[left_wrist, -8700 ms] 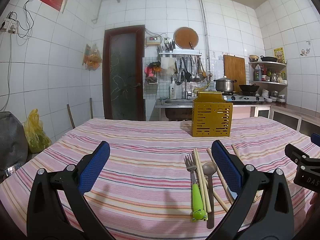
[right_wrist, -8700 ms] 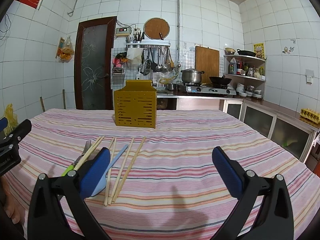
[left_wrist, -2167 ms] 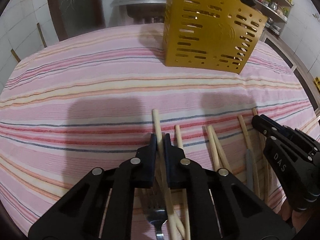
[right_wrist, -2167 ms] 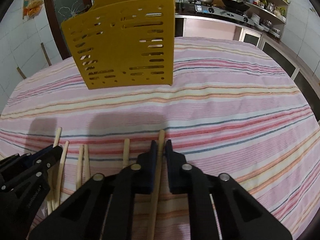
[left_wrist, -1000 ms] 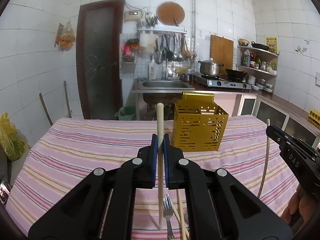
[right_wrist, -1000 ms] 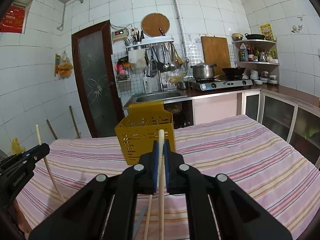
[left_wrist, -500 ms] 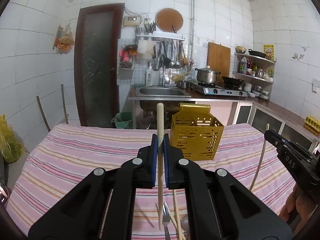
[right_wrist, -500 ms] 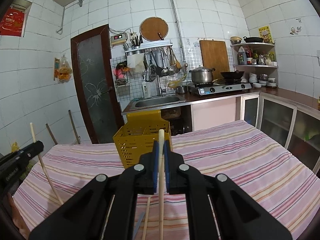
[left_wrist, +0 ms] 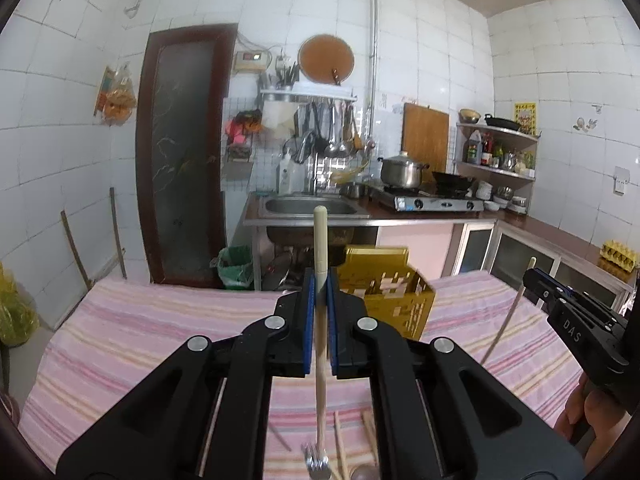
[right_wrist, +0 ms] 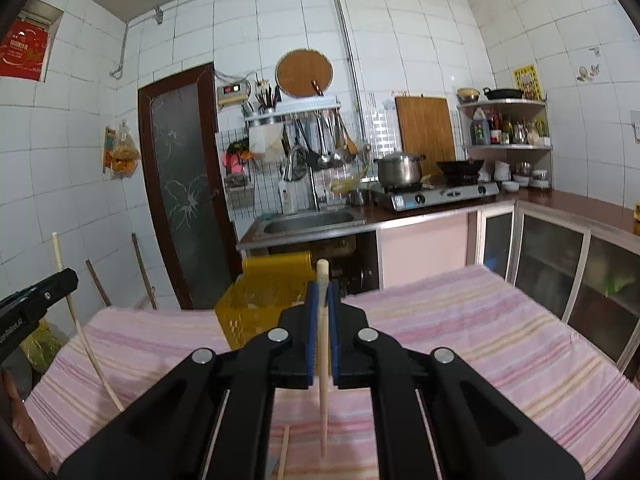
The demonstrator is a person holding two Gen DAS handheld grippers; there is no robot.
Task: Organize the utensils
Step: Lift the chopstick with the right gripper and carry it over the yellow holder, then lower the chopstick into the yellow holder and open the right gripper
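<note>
Fork (left_wrist: 316,460), loose chopsticks (left_wrist: 340,444), striped tablecloth (left_wrist: 160,320)

Two pale chopsticks (left_wrist: 320,240) (right_wrist: 322,292) upright over striped table, perforated yellow holder (left_wrist: 396,296) beyond.

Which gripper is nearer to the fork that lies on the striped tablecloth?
Left. The left gripper hangs above the fork, whose tines show under its jaws. The right gripper is off to the right side, away from it.

Left gripper (left_wrist: 320,280) clamps chopstick (left_wrist: 320,240) (upright) before yellow caddy (left_wrist: 386,300).
</note>
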